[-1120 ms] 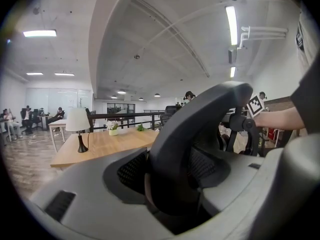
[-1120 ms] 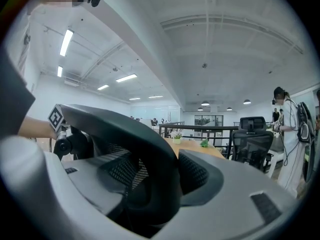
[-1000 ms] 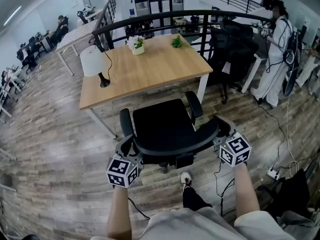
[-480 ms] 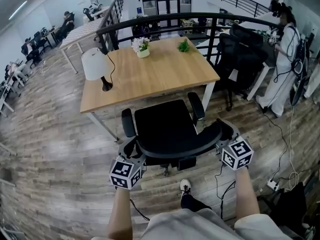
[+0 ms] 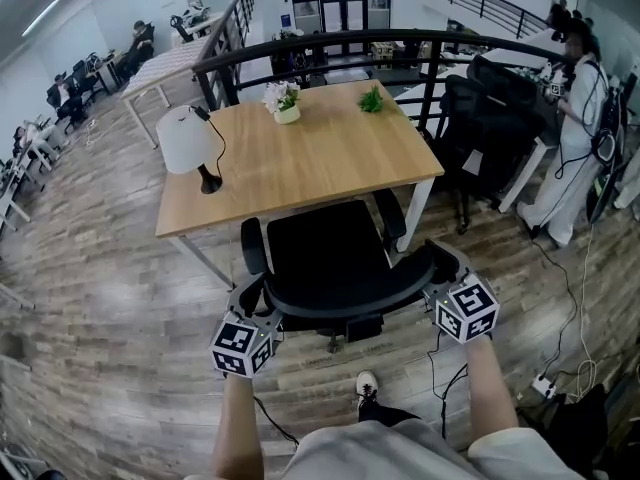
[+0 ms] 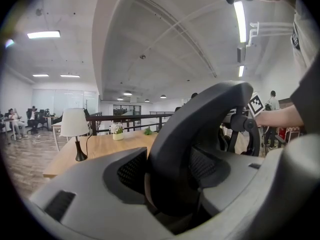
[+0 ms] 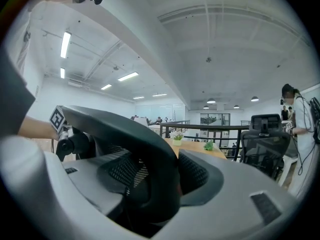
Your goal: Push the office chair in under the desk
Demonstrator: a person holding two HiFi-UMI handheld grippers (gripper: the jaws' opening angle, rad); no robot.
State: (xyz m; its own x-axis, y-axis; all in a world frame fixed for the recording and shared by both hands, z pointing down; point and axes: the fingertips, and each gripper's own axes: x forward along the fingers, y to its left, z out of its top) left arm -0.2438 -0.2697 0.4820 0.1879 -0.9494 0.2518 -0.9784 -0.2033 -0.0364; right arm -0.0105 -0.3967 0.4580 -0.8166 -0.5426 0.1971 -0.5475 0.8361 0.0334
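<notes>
Puts chair [image 5: 330, 248] farther in than a second ago: seat front now tucked under near edge of desk [image 5: 300, 163], earlier just short of it. Brings both grippers forward with it.

Nearest: shoe [image 5: 368, 385] on wood floor [image 5: 120, 368], just behind chair base.

Next, left gripper [image 5: 256, 298] clamped on left end of curved black backrest [image 5: 350, 290]. Left gripper view: jaws pressed on either side of the rim, mesh panel showing between. Right gripper [image 5: 438, 271] clamped the same way on right end of backrest. Right gripper view: jaws tight against both faces of the rim.

Beyond: armrests [image 5: 390, 215] pointing at desk, front tips at or under its edge, cannot tell which. Backrest well clear of desk.

On desk: lamp [image 5: 188, 140] with white shade and black base near left side, cable trailing from it. Flower pot [image 5: 284, 103] at far edge, small green plant [image 5: 372, 99] right of it, apart.

Behind desk: black railing [image 5: 330, 43]. Right of desk: second chair [image 5: 490, 118], black, and person [image 5: 580, 98] in white standing near it.
</notes>
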